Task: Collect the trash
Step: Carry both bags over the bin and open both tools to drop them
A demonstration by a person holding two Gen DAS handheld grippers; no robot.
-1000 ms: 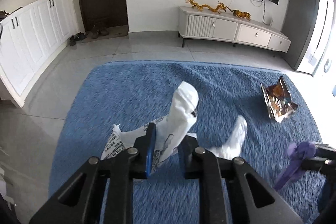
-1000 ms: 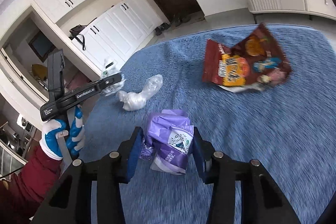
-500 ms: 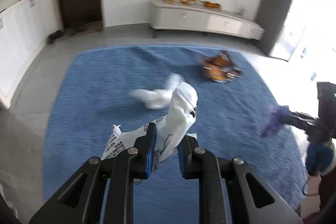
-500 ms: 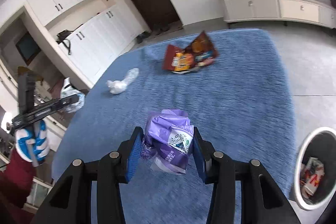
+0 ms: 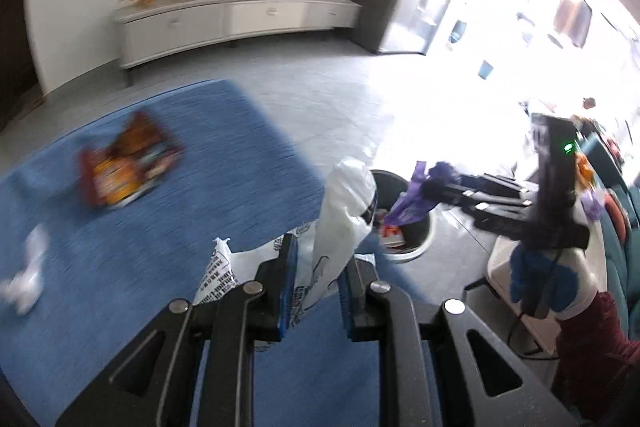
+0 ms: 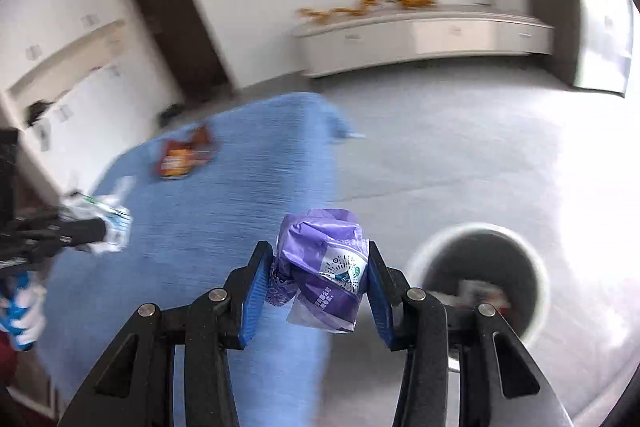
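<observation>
My left gripper (image 5: 318, 277) is shut on a white plastic bag (image 5: 344, 211) with printed text. My right gripper (image 6: 318, 281) is shut on a crumpled purple wrapper (image 6: 324, 267); it also shows in the left wrist view (image 5: 408, 205), held over the bin. A round white-rimmed trash bin (image 6: 480, 279) with trash inside stands on the grey floor just right of the right gripper; in the left wrist view the bin (image 5: 420, 247) sits behind the white bag. A red-orange snack bag (image 5: 124, 167) and a white crumpled bag (image 5: 24, 291) lie on the blue rug (image 5: 140, 247).
A white TV cabinet (image 5: 240, 19) with gold figurines stands at the far wall. White cupboards (image 6: 64, 67) and a dark door (image 6: 176, 19) are at left. A teal sofa (image 5: 624, 227) is at far right. Bright glare comes from the window side.
Both grippers swung right with their loads, off the rug toward the trash bin. The bin is now close beside the right gripper, and the snack bag has fallen back to the left.
</observation>
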